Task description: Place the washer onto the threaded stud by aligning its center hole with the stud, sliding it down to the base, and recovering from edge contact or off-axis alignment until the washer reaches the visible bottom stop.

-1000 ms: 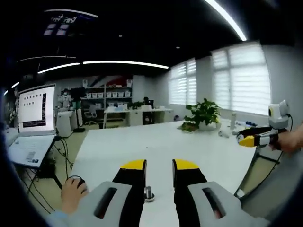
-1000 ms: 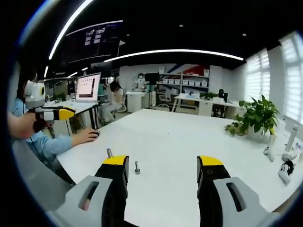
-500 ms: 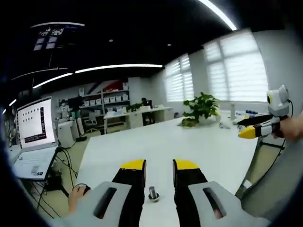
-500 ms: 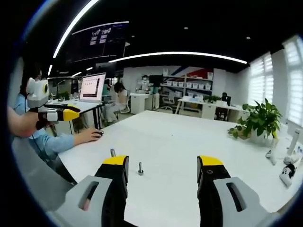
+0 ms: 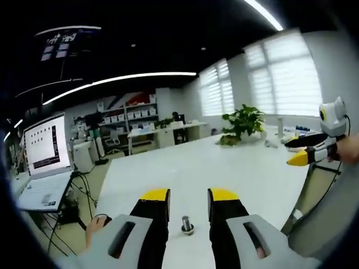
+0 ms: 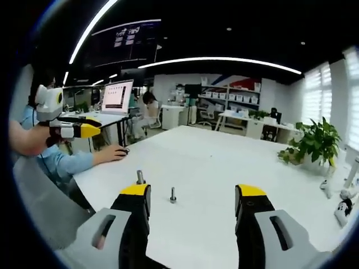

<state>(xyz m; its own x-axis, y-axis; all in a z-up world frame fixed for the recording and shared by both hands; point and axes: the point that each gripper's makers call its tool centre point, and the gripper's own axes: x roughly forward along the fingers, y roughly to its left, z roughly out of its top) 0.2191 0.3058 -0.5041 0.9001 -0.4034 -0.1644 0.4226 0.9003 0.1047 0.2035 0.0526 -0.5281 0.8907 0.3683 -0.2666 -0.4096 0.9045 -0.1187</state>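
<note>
Left gripper view: left gripper, two black jaws with yellow tips and grey moulded housings, parted with nothing between the pads. Between the jaws, standing on the table (smooth matte white top, rectangular): threaded stud, short upright metal cylinder with a wider ring at its foot; whether that ring is the washer or a base flange cannot be told. Right gripper enters at the right edge, held above the table's far side; black and yellow, jaws look nearly together, state not readable from here. Potted plant, leafy green, at the table's far end. Laptop, open with a lit screen, on a separate surface to the left.

Right gripper view: right gripper, same build, jaws spread wide and empty. Slim bolt, metal, upright with a small flared foot, on the white table between the jaws. Second metal post, upright, just behind the left yellow tip. A person's hand rests on the table edge at the left.
</note>
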